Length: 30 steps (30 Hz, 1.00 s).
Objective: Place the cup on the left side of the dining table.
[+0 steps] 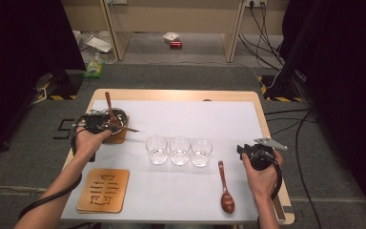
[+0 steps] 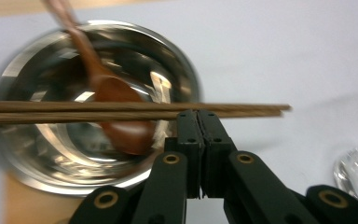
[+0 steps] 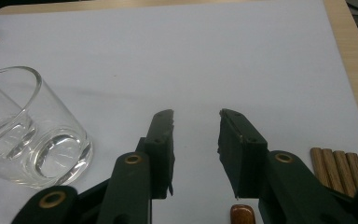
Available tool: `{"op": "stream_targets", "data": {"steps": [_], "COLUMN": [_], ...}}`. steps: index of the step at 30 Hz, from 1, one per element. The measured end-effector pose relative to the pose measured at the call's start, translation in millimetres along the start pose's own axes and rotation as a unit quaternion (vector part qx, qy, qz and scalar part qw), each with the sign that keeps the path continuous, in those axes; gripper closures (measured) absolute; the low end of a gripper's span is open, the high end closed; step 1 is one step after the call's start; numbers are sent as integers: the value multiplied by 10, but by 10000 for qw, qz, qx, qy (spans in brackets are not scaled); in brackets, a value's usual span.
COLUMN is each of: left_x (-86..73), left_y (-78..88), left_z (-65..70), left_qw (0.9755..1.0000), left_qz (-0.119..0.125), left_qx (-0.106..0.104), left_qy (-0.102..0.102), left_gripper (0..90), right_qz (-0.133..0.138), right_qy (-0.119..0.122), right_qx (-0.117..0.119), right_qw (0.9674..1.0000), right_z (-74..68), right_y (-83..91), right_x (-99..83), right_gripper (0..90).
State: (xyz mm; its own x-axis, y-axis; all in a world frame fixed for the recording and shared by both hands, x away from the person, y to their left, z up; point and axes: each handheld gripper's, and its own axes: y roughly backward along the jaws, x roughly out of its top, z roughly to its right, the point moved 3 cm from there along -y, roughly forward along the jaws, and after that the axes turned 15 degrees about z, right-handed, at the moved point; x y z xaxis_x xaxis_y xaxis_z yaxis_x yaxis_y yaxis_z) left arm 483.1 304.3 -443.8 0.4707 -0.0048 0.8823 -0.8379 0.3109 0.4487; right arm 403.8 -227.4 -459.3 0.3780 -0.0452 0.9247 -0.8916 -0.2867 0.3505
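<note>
A steel bowl point(image 1: 116, 116) point(image 2: 37, 154) stands on a wooden coaster at the table's left. A brown spoon point(image 1: 108, 106) point(image 2: 116, 93) leans inside it. Two chopsticks point(image 1: 129, 128) point(image 2: 98, 111) lie across its rim. My left gripper point(image 1: 97, 123) point(image 2: 198, 113) is shut, with nothing between its jaws. Its tips reach the near side of the chopsticks; whether they touch I cannot tell. Three empty glasses point(image 1: 179, 150) stand in a row mid-table; the rightmost glass point(image 3: 25, 135) shows beside my right gripper point(image 1: 243, 150) point(image 3: 196, 114), which hangs open over the white mat.
A second wooden spoon point(image 1: 226, 188) lies at the front right, its handle end point(image 3: 240, 213) under my right gripper. Several wooden stick ends point(image 3: 338, 165) lie by the right edge. A carved wooden coaster point(image 1: 104, 189) sits front left. The table's wooden rim point(image 1: 263, 119) borders the mat.
</note>
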Motion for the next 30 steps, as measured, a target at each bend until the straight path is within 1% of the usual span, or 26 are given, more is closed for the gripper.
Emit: {"op": "stream_targets", "data": {"steps": [2, 3, 4, 5, 6, 7, 8, 10, 11, 12, 13, 14, 15, 16, 17, 18, 19, 20, 21, 22, 23, 26, 28, 30], "left_x": [72, 107, 107, 168, 168, 194, 231, 250, 251, 251, 232, 232, 191, 166, 166, 105, 105, 52, 52, 30, -11, -53, -68, -78], "left_y": [46, 66, 66, 82, 82, 87, 81, 66, 53, 53, 10, 10, -30, -48, -48, -80, -80, -102, -102, -112, -133, -173, -202, -233], "left_z": [-173, -263, -263, -441, -441, -527, -655, -706, -703, -703, -640, -640, -534, -473, -473, -352, -352, -237, -237, -182, -75, 43, 83, 105], "left_qw": [9996, 9992, 9992, 9975, 9975, 9965, 9943, 9935, 9936, 9936, 9950, 9950, 9968, 9976, 9976, 9986, 9986, 9991, 9991, 9991, 9991, 9985, 9981, 9980], "left_qz": [120, 157, 157, 260, 260, 277, 314, 339, 331, 331, 276, 276, 187, 153, 153, 33, 33, -69, -69, -111, -189, -312, -380, -390], "left_qx": [248, 376, 376, 658, 658, 785, 1016, 1084, 1077, 1077, 958, 958, 773, 673, 673, 512, 512, 369, 369, 311, 171, 45, 35, 59], "left_qy": [27, 1, 1, 6, 6, -9, -22, -61, -103, -103, -85, -85, -87, -97, -97, -147, -147, -214, -214, -265, -327, -444, -493, -501], "left_gripper": [877, 877, 876, 875, 874, 874, 872, 869, 867, 867, 866, 866, 865, 865, 865, 865, 866, 866, 866, 866, 866, 866, 866, 866], "right_qz": [-1, 1, 1, 3, 3, -13, -22, -31, -31, -31, -30, -30, -39, -30, -30, -26, -26, -4, -4, -5, -4, -6, -11, -13], "right_qy": [-9, 26, 26, -10, -10, -18, -14, 10, 15, 15, 4, 4, -5, -10, -10, -33, -33, -49, -49, -50, -51, -41, -42, -40], "right_qx": [7, 17, 17, 25, 25, 28, 36, 21, 18, 18, 10, 10, 12, 22, 22, 0, 0, 20, 20, 26, 29, 15, 18, 18], "right_qw": [10000, 10000, 10000, 10000, 10000, 10000, 10000, 10000, 10000, 10000, 10000, 10000, 10000, 10000, 10000, 10000, 10000, 10000, 10000, 10000, 10000, 10000, 10000, 10000], "right_z": [-12, -11, -11, -20, -20, -23, -27, -23, -21, -21, -18, -18, -18, -18, -18, -11, -11, -1, -1, -1, -2, -5, -11, -11], "right_y": [-3, -6, -6, -12, -12, -12, -18, -20, -22, -22, -28, -28, -24, -20, -20, -8, -8, -5, -5, -5, -6, -7, -7, -4], "right_x": [1, 1, 1, -3, -3, -4, -7, -7, -8, -8, -10, -10, -12, -11, -11, -6, -6, -5, -5, -6, -6, -3, -4, -5], "right_gripper": [657, 657, 657, 657, 657, 657, 657, 657, 657, 657, 657, 657, 657, 657, 657, 657, 657, 657, 657, 657, 657, 657, 657, 657]}}
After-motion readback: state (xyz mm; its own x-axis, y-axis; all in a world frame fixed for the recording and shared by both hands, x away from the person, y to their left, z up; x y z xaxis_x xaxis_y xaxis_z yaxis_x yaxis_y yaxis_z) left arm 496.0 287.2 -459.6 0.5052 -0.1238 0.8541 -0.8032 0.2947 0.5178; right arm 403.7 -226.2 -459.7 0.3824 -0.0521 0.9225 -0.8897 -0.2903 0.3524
